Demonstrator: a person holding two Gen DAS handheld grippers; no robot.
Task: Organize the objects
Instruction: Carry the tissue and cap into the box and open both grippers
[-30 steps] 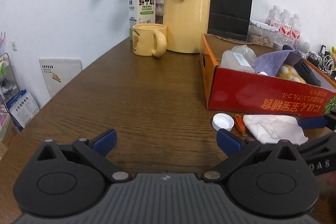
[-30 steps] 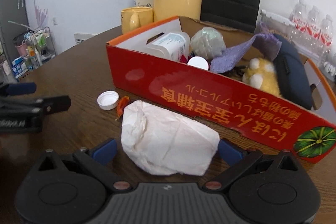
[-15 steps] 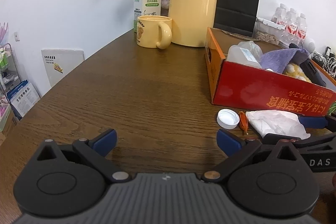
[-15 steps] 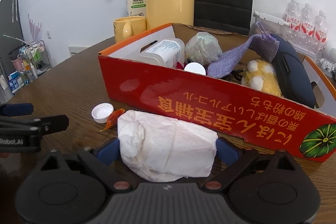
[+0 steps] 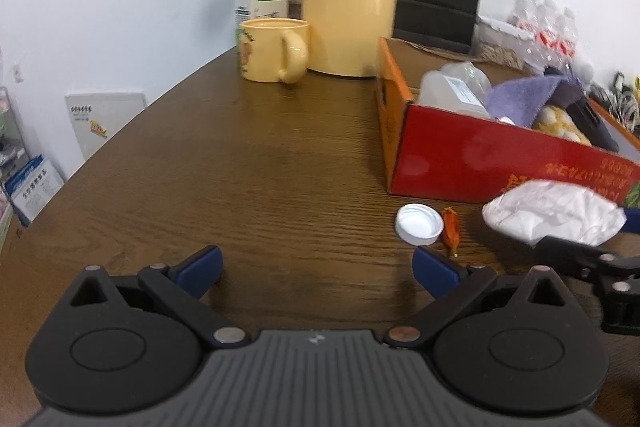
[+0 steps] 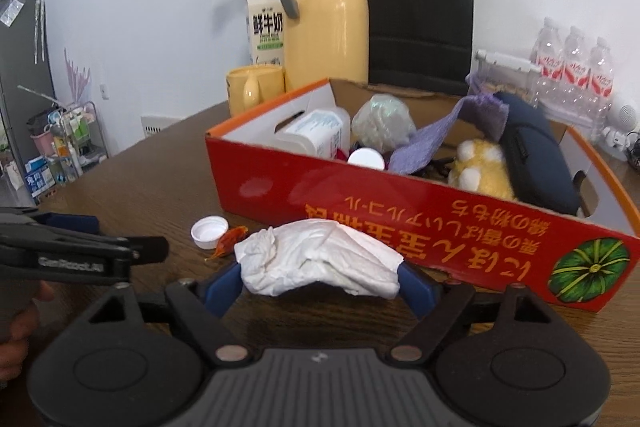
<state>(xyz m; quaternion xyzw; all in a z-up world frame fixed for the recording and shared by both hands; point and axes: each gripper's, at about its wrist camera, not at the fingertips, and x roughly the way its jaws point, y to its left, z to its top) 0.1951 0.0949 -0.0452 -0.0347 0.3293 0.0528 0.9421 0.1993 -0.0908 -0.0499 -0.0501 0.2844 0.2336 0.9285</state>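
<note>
Right wrist view: right gripper [image 6: 320,281] is closing its fingers [image 6: 222,289] on the crumpled white tissue wad [image 6: 320,257], blue pads pressing both ends, wad looking lifted just off the table [image 6: 140,187]. Left gripper [image 5: 316,267] is hovering beside it with fingers wide, nothing between them. Just past the wad, a white bottle cap [image 6: 209,231] and a small orange scrap [image 6: 230,247] are lying loose on the table, touching or nearly so. Behind them the red cardboard box [image 6: 400,211] is already holding a bottle, a purple cloth, a plush toy and a dark pouch. Farther back: yellow mug [image 6: 254,89], yellow thermos [image 6: 328,11], milk carton [image 6: 266,27].

Risks, my judgement: the tissue is soft, so it could squash and slip out at the ends; carried low, it could snag the box's near wall. The cap and scrap could get knocked.
</note>
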